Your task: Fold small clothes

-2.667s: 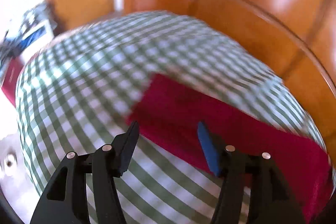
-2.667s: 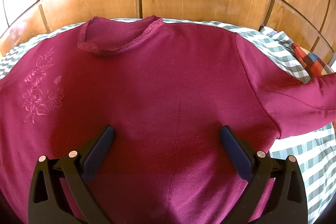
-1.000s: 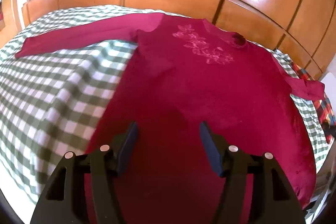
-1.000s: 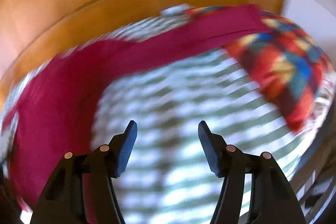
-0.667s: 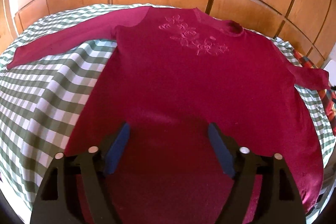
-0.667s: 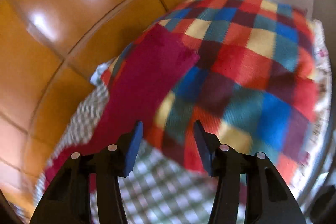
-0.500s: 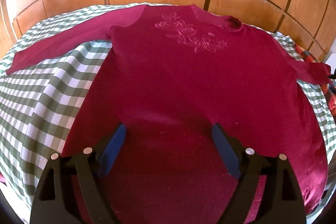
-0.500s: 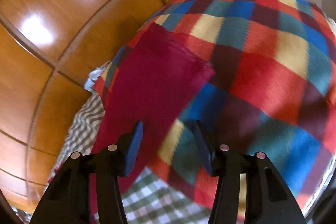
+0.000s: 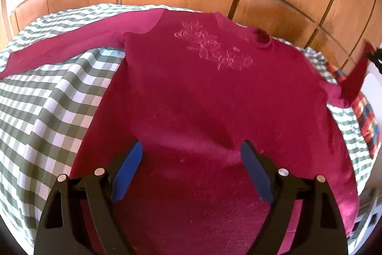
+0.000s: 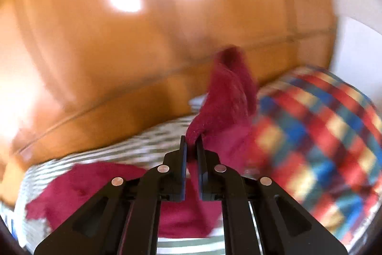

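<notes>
Here the sweater's (image 9: pixel 203 92) right sleeve (image 10: pixel 226 97) is pinched in the closed right gripper (image 10: pixel 191 149), its length trailing toward the body, over which the open left gripper (image 9: pixel 191 169) is held.

A: Right tool (image 10: pixel 191 142)?
B: Clamped on the red sleeve (image 10: pixel 229 97), cuff lifted off the bed.
A: Around it?
B: Checked sheet (image 10: pixel 148 145), plaid blanket (image 10: pixel 317 135) right, wood panels (image 10: pixel 119 51) behind. Blurry.
</notes>
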Tool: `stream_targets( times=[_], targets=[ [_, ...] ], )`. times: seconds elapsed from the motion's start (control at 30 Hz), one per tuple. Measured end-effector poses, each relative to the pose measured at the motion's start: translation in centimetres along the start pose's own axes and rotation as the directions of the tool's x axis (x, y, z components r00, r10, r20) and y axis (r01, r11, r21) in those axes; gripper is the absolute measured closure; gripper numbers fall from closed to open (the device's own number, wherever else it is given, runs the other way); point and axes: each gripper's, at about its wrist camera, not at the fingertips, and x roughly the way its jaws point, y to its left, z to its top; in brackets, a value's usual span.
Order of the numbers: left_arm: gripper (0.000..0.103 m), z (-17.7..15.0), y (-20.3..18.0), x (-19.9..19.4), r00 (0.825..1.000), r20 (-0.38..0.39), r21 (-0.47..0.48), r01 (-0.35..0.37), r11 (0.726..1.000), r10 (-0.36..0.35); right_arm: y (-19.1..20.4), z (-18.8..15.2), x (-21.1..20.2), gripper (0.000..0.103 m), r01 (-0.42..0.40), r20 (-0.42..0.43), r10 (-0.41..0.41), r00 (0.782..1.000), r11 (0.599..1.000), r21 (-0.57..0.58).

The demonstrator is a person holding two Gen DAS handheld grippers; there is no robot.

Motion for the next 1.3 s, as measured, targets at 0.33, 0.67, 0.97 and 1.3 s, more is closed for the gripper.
stream_targets(
  times=[0.33, 0.67, 0.97, 1.3],
  targets=[
    [0.022, 2.7, 1.8, -1.1, 0.993, 0.044, -0.097, 0.113, 0.989, -0.11, 22.5, -6.9, 5.9, 0.097, -0.421, -0.217, 0.373, 0.902, 0.873, -0.248],
    [0.026, 7.2, 2.9, 0.8, 0.987, 0.074, -0.132, 0.148, 0.98, -0.139, 18.7, -10.3, 4.3, 0.036, -0.375, -0.209, 0.338, 0.917, 0.91, -0.174],
    [0.033, 11.7, 1.9, 5.6, 0.994, 0.033, -0.129, 0.11, 0.985, -0.107, 3.9, -17.7, 2.1, 0.036, -0.095, -0.299, 0.083, 0.951, 0.995, -0.025],
    [0.094, 14.7, -1.9, 9.4, 0.993, -0.048, -0.068, 0.103, 0.992, -0.106, 2.0, -17.7, 7.3, 0.036, 0.067, -0.306, -0.069, 0.949, 0.998, -0.015]
  ],
)
